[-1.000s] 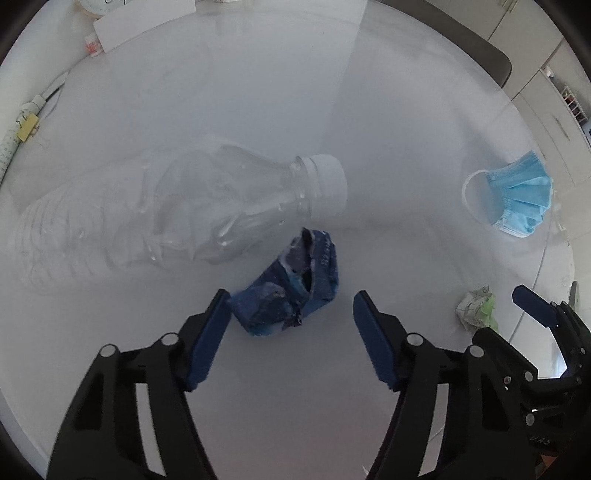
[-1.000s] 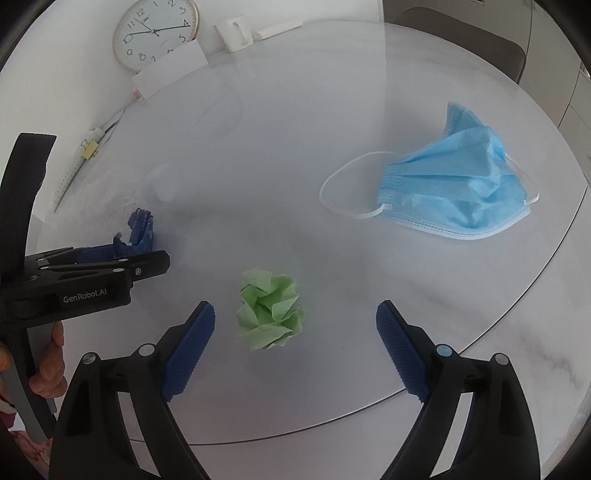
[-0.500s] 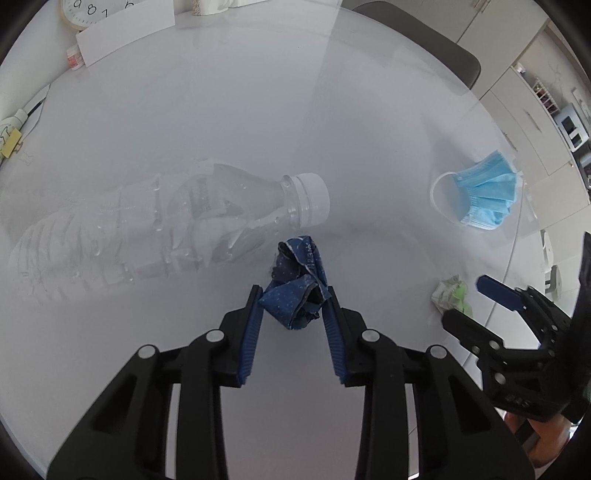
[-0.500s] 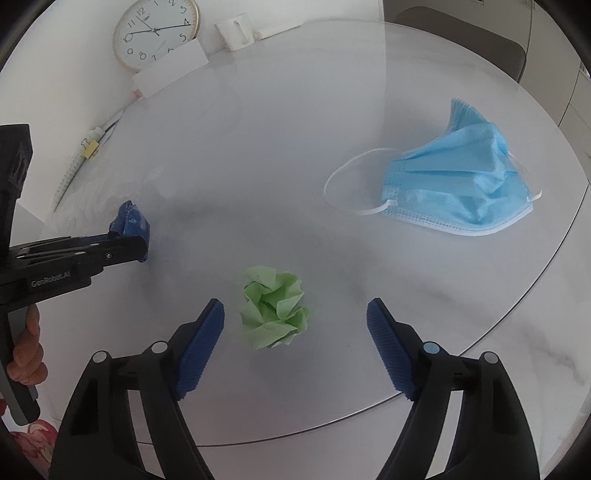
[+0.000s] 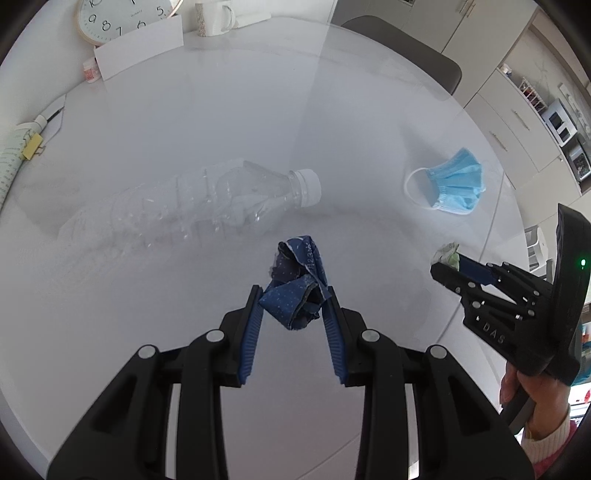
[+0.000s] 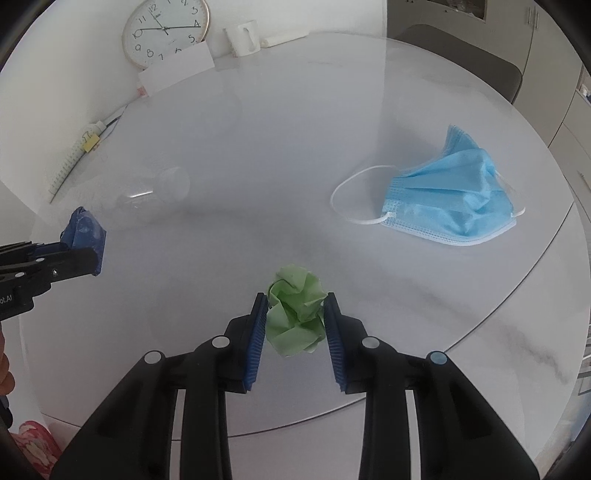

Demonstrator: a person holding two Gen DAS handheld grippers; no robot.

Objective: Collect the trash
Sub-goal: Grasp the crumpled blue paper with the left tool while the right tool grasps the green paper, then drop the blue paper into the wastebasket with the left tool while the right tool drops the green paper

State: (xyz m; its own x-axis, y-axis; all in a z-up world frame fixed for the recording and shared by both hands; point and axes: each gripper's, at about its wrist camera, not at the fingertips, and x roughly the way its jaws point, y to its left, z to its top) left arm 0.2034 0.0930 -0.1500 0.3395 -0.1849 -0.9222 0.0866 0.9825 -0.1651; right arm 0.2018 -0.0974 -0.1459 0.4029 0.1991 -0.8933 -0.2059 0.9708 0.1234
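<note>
Clock (image 5: 125,18) cut off by top edge, upper left of left wrist view. Green paper ball (image 5: 448,254) mostly hidden behind right gripper (image 5: 456,267). Notebook (image 5: 11,162) cropped at left edge.

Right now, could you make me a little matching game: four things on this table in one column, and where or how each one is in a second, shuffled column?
Things:
1. blue wrapper
2. green paper ball
3. plastic bottle
4. face mask

States:
A. lying on its side on the table, cap on
B. pinched between the left gripper fingers
C. lying loose on the table, untouched
D. pinched between the right gripper fingers

Pairs: 1-B, 2-D, 3-A, 4-C
</note>
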